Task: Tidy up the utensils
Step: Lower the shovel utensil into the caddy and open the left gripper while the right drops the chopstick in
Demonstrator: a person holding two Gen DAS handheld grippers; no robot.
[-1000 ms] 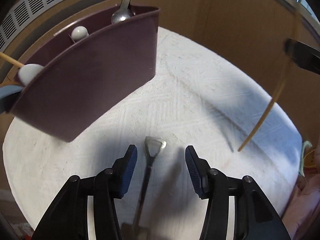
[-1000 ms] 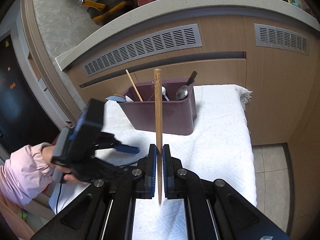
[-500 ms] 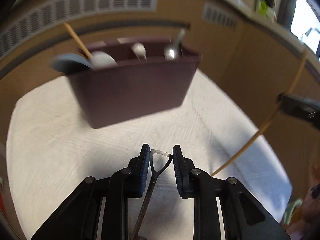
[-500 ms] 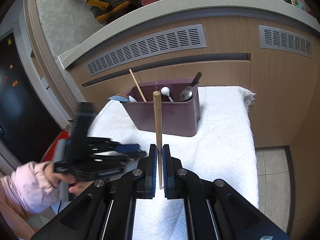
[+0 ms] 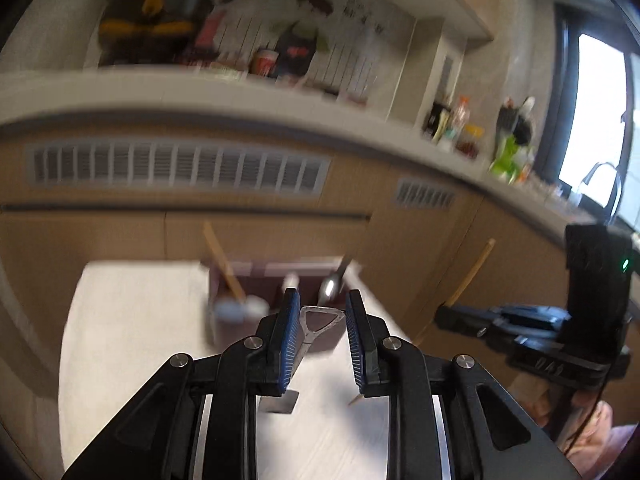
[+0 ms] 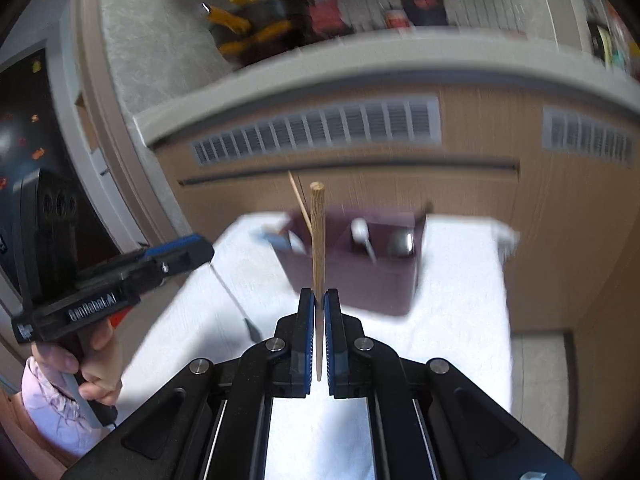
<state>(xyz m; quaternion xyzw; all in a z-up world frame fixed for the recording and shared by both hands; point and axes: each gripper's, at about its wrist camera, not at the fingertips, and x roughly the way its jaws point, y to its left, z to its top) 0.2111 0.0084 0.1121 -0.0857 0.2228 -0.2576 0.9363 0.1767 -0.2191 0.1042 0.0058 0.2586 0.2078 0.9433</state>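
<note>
My left gripper (image 5: 320, 312) is shut on a metal spatula-like utensil (image 5: 318, 322) by its looped handle end and holds it lifted above the white cloth (image 5: 132, 340); its flat blade (image 5: 280, 402) hangs below. My right gripper (image 6: 319, 300) is shut on a wooden chopstick (image 6: 317, 240) that stands upright. The maroon utensil holder (image 6: 360, 280) stands ahead with a spoon (image 6: 400, 242), a white-tipped utensil (image 6: 360, 230) and another chopstick (image 6: 298, 198) in it. The left gripper (image 6: 188, 256) also shows in the right wrist view, with the utensil (image 6: 236, 300) hanging down.
The cloth-covered table (image 6: 460, 320) stands against a wooden counter front with vents (image 6: 320, 132). The right gripper (image 5: 520, 320) with its chopstick (image 5: 468, 280) is at the right of the left wrist view. Floor (image 6: 536, 372) lies to the table's right.
My left gripper has closed on the metal utensil and lifted it off the cloth, tilting upward. My right gripper still holds the chopstick upright and has moved nearer the holder.
</note>
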